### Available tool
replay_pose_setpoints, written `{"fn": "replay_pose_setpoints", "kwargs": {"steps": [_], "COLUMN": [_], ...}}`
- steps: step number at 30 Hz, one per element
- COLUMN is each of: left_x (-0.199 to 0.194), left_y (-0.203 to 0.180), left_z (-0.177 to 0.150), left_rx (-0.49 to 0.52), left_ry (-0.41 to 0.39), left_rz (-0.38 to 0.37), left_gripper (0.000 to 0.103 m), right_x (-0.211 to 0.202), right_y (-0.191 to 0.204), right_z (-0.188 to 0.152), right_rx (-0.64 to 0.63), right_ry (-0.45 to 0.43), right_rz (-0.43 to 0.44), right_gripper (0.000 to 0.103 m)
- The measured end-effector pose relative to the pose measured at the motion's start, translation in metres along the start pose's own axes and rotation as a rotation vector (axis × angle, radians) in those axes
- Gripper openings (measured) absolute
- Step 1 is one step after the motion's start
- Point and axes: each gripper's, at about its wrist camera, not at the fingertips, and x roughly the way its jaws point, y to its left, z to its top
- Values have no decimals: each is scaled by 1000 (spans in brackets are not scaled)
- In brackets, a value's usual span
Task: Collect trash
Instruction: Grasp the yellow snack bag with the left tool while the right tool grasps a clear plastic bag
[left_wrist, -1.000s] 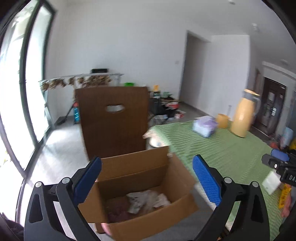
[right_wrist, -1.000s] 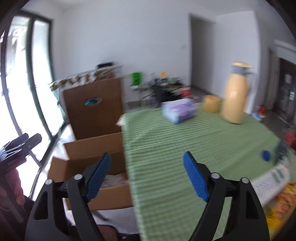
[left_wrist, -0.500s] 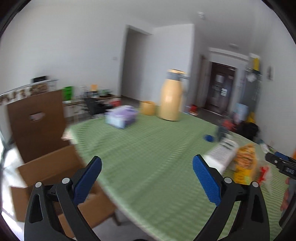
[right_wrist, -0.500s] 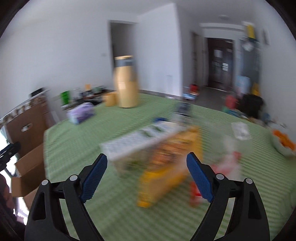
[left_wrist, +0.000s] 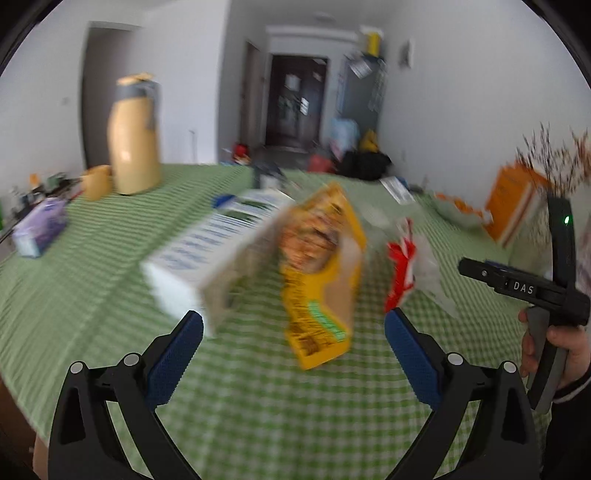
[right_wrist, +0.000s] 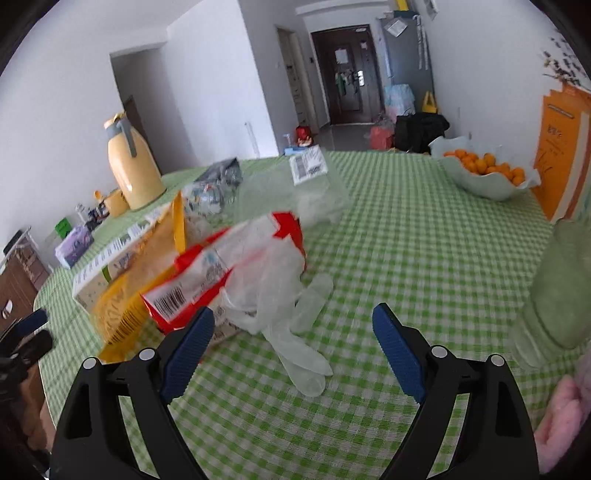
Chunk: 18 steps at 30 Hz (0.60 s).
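Note:
A pile of trash lies on the green checked table (right_wrist: 406, 240). It holds a yellow snack box (left_wrist: 321, 273), a long white carton (left_wrist: 210, 251), a red-and-white wrapper (right_wrist: 221, 273), a clear glove (right_wrist: 295, 332) and a clear plastic bag with a label (right_wrist: 306, 184). My left gripper (left_wrist: 293, 325) is open, just short of the yellow box, which shows blurred. The right gripper (right_wrist: 293, 319) is open above the glove, its left finger beside the wrapper. Neither gripper touches anything.
A yellow thermos (right_wrist: 133, 166) and a purple tissue pack (right_wrist: 74, 243) stand at the far left. A bowl of oranges (right_wrist: 487, 177) and an orange box (right_wrist: 565, 147) sit at the far right, with a green glass vessel (right_wrist: 554, 295) close on the right. A hand (left_wrist: 565, 343) holds the other gripper.
Both views have swung right, from the cardboard box beside the table to the trash pile on the cloth, and dropped closer to it. Both grippers stayed open and empty.

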Motion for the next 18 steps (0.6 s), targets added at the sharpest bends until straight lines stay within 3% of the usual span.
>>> {"fn": "replay_pose_setpoints", "kwargs": {"steps": [6,11,13,15,16,18], "left_x": [63,92,96,102,101,94], "left_y": [-17,-22,-20,-21,-20,-20], "left_z": [5,8,9,9,9,9], "left_rx": [65,77,74,62,54,48], "left_ry": [108,145,178,207,209,200], "left_rz": [40,58,60,50,43,40], "left_gripper": [96,94,82,49,47,31], "right_x": [27,46,48,49,49,46], "right_y": [8,5,5,5,6,10], "right_z": [-6,-7,-10,-11,-11,-10], "right_rx": [-36,-18,-15,-17,-22,-34], "right_ry": [80,141,155,162,163,147], "right_rz": [34,36,42,47,48,41], "right_gripper": [80,43,31,21,13,6]}}
